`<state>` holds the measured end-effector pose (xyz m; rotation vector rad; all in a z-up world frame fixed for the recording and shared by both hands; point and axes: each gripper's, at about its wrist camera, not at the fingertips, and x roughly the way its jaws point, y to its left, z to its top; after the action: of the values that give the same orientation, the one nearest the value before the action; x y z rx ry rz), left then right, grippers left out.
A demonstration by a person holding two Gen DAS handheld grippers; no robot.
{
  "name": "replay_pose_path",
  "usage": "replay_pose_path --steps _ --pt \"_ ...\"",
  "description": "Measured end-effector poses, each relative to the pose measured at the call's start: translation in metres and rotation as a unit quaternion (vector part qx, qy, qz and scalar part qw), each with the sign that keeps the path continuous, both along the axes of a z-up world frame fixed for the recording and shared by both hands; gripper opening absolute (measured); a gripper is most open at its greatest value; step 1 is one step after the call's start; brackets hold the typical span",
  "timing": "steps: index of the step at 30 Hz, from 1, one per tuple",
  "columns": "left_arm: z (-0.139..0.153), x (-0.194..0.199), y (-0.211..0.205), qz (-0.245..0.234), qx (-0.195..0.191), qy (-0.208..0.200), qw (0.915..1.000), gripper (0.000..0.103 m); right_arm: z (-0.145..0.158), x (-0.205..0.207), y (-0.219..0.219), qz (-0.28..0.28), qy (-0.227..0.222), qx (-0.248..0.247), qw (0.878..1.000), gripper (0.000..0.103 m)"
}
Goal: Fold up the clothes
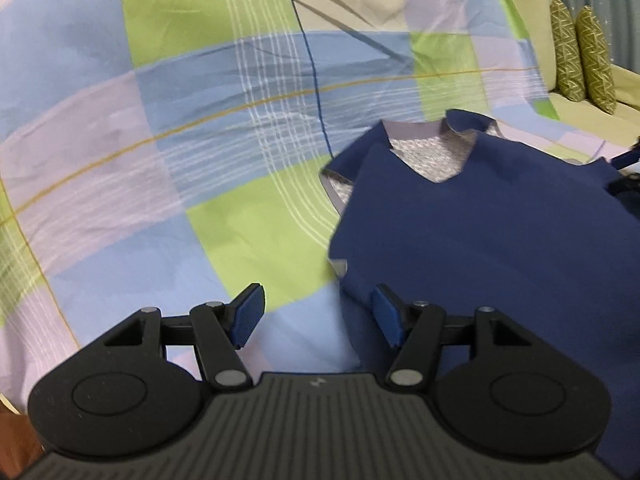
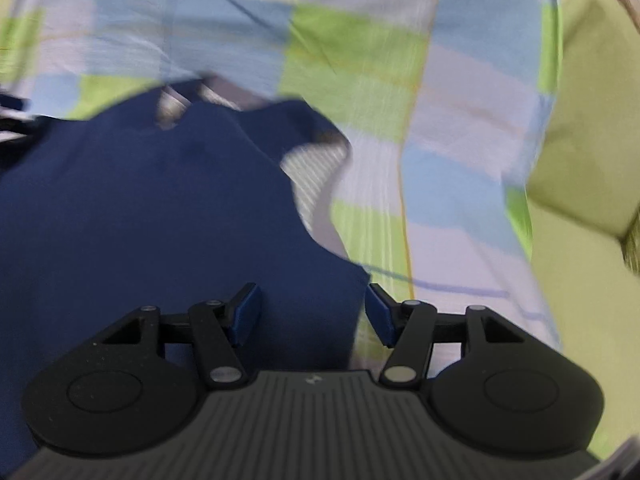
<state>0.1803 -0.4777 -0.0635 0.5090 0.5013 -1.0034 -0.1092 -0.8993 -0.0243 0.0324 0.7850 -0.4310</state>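
The navy blue fabric garment (image 1: 500, 248) lies spread on the bed, on a checked bedsheet of blue, green and lilac squares (image 1: 168, 128). Its V-shaped neck opening faces away from the cameras and shows a pale, finely patterned inner lining (image 1: 430, 154). The same lining shows at turned-back edges along the garment's side in both views.

Left tongs (image 1: 318, 316): pointed forward and downward over the garment's near left edge. The jaws stand apart, released. The right blue pad (image 1: 386, 316) sits over the navy cloth at its border; the left pad (image 1: 248, 316) sits over bare sheet. No cloth is pinched between them.

Right tongs (image 2: 312, 312): likewise angled downward, over the garment's near right edge. Jaws apart, released. The navy garment (image 2: 160, 220) fills the left and centre of this view, and its edge runs up between the two pads, but neither pad presses on it. This view is motion-blurred, so fine contact cannot be confirmed.

Surroundings: two olive-green cushions with a pale zigzag pattern (image 1: 582, 52) stand upright, side by side, at the far right, well apart from the garment. Plain yellow-green bedding (image 2: 580, 160) borders the checked sheet on the right.
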Motion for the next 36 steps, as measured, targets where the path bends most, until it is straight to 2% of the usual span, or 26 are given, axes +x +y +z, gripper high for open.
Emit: replay_pose_path --steps 1,2,3,6,10,13,15,17,20,22,23,26,28,30,32,34,35,36 --pt "-0.002 0.001 0.003 0.002 0.002 -0.004 1.0000 0.062 -0.001 -0.002 -0.004 -0.009 -0.006 0.008 1.000 0.049" --pt "-0.004 0.003 0.006 0.003 0.003 -0.005 1.0000 0.062 -0.001 -0.006 -0.006 -0.016 -0.006 0.009 1.000 0.031" --pt "-0.006 0.007 0.010 0.006 0.000 0.000 1.0000 0.062 -0.002 -0.009 -0.009 -0.023 -0.006 0.010 1.000 0.008" --pt "-0.006 0.013 0.021 0.015 -0.014 0.025 0.9995 0.062 -0.001 -0.020 -0.011 -0.025 -0.003 -0.002 1.000 0.000" --pt "-0.005 0.016 0.030 0.014 -0.025 0.048 0.9984 0.062 0.001 -0.027 -0.012 -0.053 -0.008 -0.034 0.998 0.000" --pt "-0.004 0.018 0.032 -0.004 -0.025 0.054 0.9982 0.062 -0.002 -0.027 -0.022 -0.114 0.016 -0.069 0.991 0.000" --pt "-0.006 0.021 0.025 -0.018 -0.024 0.067 0.9973 0.060 -0.002 -0.031 -0.028 -0.135 0.016 -0.054 0.989 0.000" --pt "-0.009 0.026 0.017 -0.032 -0.027 0.084 0.9956 0.060 0.004 -0.034 -0.017 -0.124 0.004 -0.070 0.990 0.001" --pt "-0.012 0.027 0.004 -0.040 -0.037 0.114 0.9920 0.059 0.010 -0.025 0.005 -0.089 -0.005 -0.079 0.993 0.016" --pt "-0.018 0.027 -0.007 -0.050 -0.033 0.137 0.9887 0.045 0.014 -0.015 0.018 -0.065 -0.016 -0.080 0.995 0.020" --pt "-0.019 0.025 -0.010 -0.050 -0.025 0.128 0.9903 0.029 0.015 -0.011 0.021 -0.057 -0.021 -0.076 0.995 0.020" --pt "-0.020 0.021 -0.014 -0.043 0.000 0.095 0.9945 0.022 0.015 0.008 0.029 -0.026 -0.031 -0.048 0.998 0.025" --pt "-0.020 0.029 -0.010 -0.007 0.021 0.063 0.9978 0.003 0.013 0.022 0.035 -0.009 -0.027 -0.048 0.998 0.025" --pt "-0.019 0.037 -0.004 0.025 0.035 0.041 0.9982 0.002 0.012 0.034 0.040 0.001 -0.025 -0.048 0.999 0.025" --pt "-0.008 0.042 0.003 0.039 0.011 0.061 0.9973 0.002 0.011 0.044 0.040 0.013 -0.030 -0.039 0.999 0.025" --pt "0.004 0.040 -0.001 0.023 -0.008 0.062 0.9978 0.006 0.014 0.056 0.033 0.022 -0.047 -0.012 0.999 0.026" --pt "0.009 0.039 -0.006 0.012 -0.016 0.064 0.9978 0.015 0.014 0.062 0.027 0.021 -0.057 0.008 0.998 0.026" --pt "0.013 0.039 -0.015 -0.002 -0.020 0.067 0.9975 0.029 0.015 0.069 0.020 0.020 -0.068 0.028 0.997 0.026"
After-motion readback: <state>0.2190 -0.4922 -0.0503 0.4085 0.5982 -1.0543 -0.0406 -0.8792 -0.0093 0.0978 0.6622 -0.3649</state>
